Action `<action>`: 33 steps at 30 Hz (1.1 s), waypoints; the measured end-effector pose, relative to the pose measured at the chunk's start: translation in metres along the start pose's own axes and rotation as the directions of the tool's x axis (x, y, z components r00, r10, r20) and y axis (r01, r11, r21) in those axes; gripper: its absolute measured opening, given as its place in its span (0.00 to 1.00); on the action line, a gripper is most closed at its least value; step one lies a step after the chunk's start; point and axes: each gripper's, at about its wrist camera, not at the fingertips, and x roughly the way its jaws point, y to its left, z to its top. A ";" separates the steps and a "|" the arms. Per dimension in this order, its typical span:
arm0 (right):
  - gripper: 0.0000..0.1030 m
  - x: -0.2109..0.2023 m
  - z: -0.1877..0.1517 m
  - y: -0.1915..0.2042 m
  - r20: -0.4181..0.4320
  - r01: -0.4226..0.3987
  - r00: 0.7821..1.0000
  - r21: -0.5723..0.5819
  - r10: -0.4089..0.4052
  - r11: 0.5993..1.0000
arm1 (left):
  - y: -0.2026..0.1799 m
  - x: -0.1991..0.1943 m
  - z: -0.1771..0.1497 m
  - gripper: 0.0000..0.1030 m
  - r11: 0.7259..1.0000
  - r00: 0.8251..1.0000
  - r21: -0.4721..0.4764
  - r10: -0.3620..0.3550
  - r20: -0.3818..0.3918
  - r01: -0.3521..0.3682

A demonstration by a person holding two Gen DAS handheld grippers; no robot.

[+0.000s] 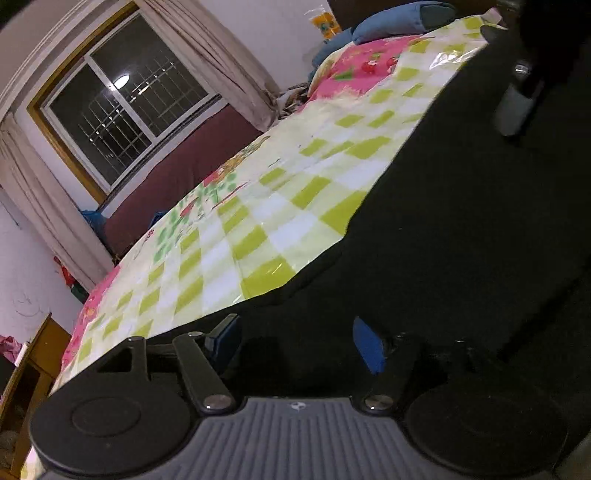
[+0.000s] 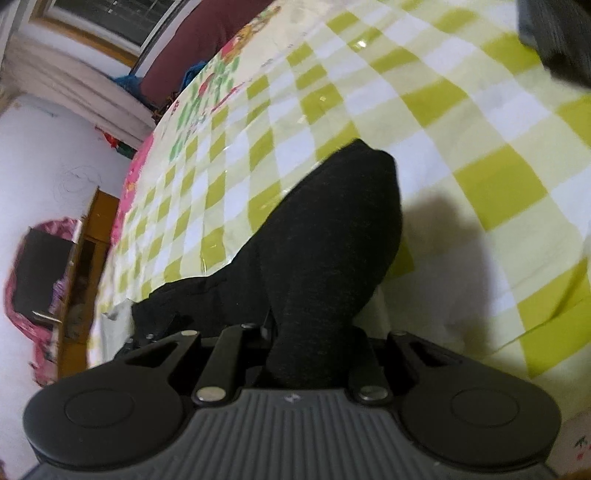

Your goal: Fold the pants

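Black pants [image 1: 461,221] lie spread over the right side of a bed covered with a green-and-white checked plastic sheet [image 1: 258,221]. My left gripper [image 1: 297,343] sits low at the pants' near edge. Its blue pads [image 1: 369,349] stand well apart, with dark cloth under and between them but not pinched. In the right wrist view, a bunched fold of the pants [image 2: 332,240] rises from my right gripper [image 2: 314,339], which is shut on it above the sheet [image 2: 480,129]. The cloth hides that gripper's fingertips. A grey, blurred shape [image 1: 515,107] far along the pants looks like the other gripper.
A barred window [image 1: 122,107] with pale curtains is behind the bed, and blue pillows [image 1: 399,18] lie at its far end. A wooden cabinet [image 2: 92,240] and a pink bag [image 2: 40,266] stand beside the bed on the left. A dark blurred object [image 2: 554,37] is at the top right.
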 end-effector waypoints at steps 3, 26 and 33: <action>0.15 -0.005 0.002 0.014 0.006 -0.008 1.000 -0.001 0.008 1.000 | 0.009 -0.001 -0.005 0.75 0.998 0.998 -0.039 -0.051 -0.034 0.050; 0.48 0.076 -0.022 0.240 -0.056 0.094 0.991 -0.357 -0.122 0.929 | 0.101 -0.074 -0.066 0.75 0.896 0.972 -0.408 -0.223 -0.070 0.176; 0.61 0.159 -0.047 0.283 -0.159 0.110 0.970 -0.392 -0.184 0.913 | 0.132 -0.078 -0.086 0.74 0.765 0.960 -0.602 -0.280 0.009 0.229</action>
